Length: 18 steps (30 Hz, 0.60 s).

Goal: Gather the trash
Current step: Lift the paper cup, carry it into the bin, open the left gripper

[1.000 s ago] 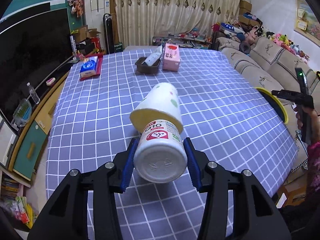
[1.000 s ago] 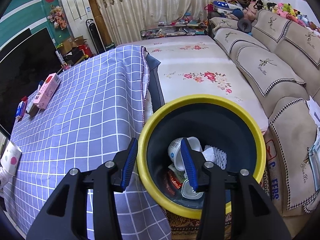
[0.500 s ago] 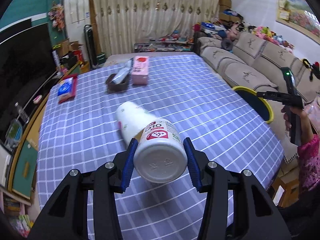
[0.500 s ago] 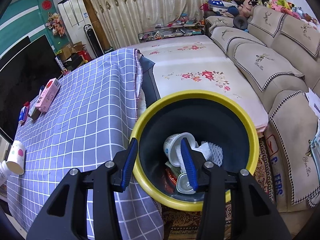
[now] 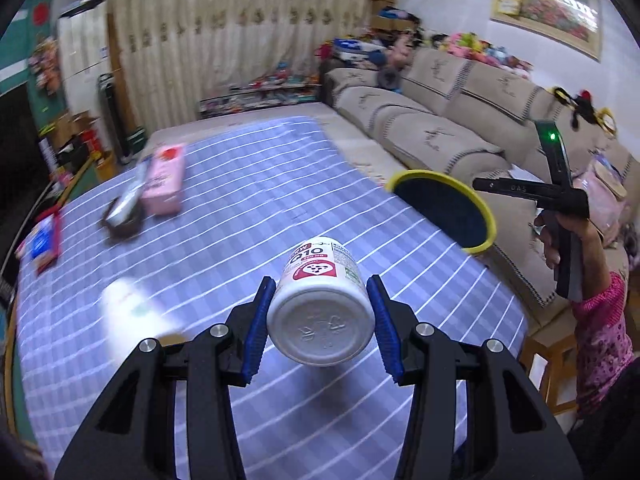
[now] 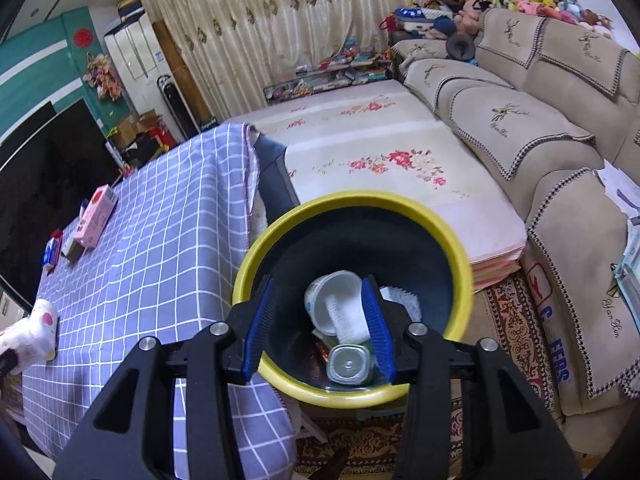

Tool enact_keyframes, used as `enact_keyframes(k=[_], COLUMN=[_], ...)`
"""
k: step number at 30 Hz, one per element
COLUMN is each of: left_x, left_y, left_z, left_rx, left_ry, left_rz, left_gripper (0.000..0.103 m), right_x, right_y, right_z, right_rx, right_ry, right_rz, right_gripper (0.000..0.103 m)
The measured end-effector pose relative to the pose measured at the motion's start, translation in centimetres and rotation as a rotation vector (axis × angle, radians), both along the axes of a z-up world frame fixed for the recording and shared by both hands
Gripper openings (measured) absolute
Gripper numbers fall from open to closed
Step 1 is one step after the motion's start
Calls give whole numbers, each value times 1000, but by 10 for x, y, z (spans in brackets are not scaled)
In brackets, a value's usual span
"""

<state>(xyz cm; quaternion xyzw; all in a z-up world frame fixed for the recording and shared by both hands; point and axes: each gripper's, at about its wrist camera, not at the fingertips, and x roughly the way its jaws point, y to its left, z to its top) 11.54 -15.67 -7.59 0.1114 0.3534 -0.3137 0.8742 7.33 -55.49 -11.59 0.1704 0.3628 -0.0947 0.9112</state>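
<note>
In the left wrist view my left gripper (image 5: 320,320) is shut on a white pill bottle (image 5: 320,304) with a red label, its base facing the camera, held above the checked tablecloth (image 5: 248,208). A yellow-rimmed dark bin (image 5: 444,208) stands off the table's right edge, ahead and to the right of the bottle. My right gripper (image 6: 316,320) hangs open over the bin (image 6: 352,200), with nothing between its blue pads. Inside the bin lie a white cup (image 6: 332,300), a small jar (image 6: 348,364) and white netting (image 6: 400,300).
A paper cup (image 5: 128,300) lies blurred on the table to the left; it also shows as the cup (image 6: 38,328). At the far end are a pink box (image 5: 164,180), a brown tray (image 5: 124,216) and a blue pack (image 5: 42,240). A sofa (image 5: 440,136) runs along the right.
My left gripper has carried the bottle away from the paper cup and swung right, so the bin has come closer. The right gripper has drifted a little over the bin, still open.
</note>
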Motion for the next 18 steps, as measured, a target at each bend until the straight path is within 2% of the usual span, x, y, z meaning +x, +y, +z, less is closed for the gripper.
enact_keyframes(k=[6,13,18], left_x=[25,43,58], left_y=[-97,-208,-272], left_z=[-14,-25,-45], left_rx=[29,66,108], left_ry=[0,-20,22], left_rz=[-128,-263,-322], left_gripper=[47,47,47], right_x=[-32,-58,-65], right_y=[-27,-67,-85], right_z=[13,9,3], right_rx=[-32,-26,-18], right_ry=[-25,-16,4], right_rz=[-69,-164,-202], right_gripper=[43,44,44])
